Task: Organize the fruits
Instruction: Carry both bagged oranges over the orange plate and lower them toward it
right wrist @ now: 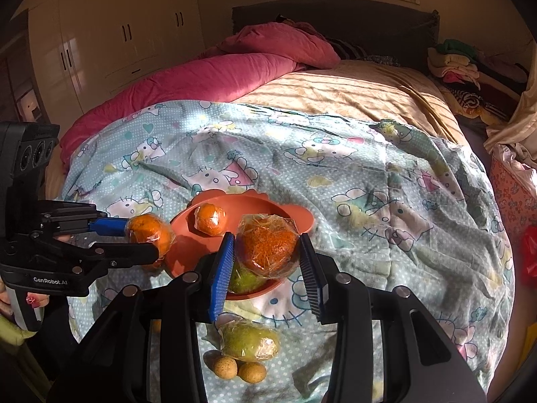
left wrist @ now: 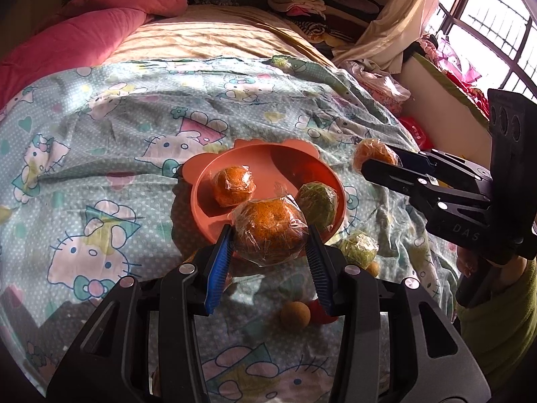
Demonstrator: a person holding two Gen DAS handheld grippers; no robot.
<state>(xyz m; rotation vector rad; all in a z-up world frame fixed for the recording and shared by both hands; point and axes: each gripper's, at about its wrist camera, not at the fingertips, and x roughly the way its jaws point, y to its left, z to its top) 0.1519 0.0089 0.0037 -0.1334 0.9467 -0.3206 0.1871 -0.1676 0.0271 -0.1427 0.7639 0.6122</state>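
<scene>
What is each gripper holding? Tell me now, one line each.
Left gripper: closed on a wrapped orange, by the plate.
Right gripper: closed on another wrapped orange, above the plate.

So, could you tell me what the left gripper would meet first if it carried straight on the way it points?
Probably the orange plate: the left gripper, shut on a wrapped orange, points down at its near rim, though depth is hard to judge.

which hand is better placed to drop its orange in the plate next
Probably the left. Its wrapped orange hangs at the near rim of the pink plate, over an open compartment. The right gripper holds its orange beyond the plate's far edge, above the bedsheet.
</scene>
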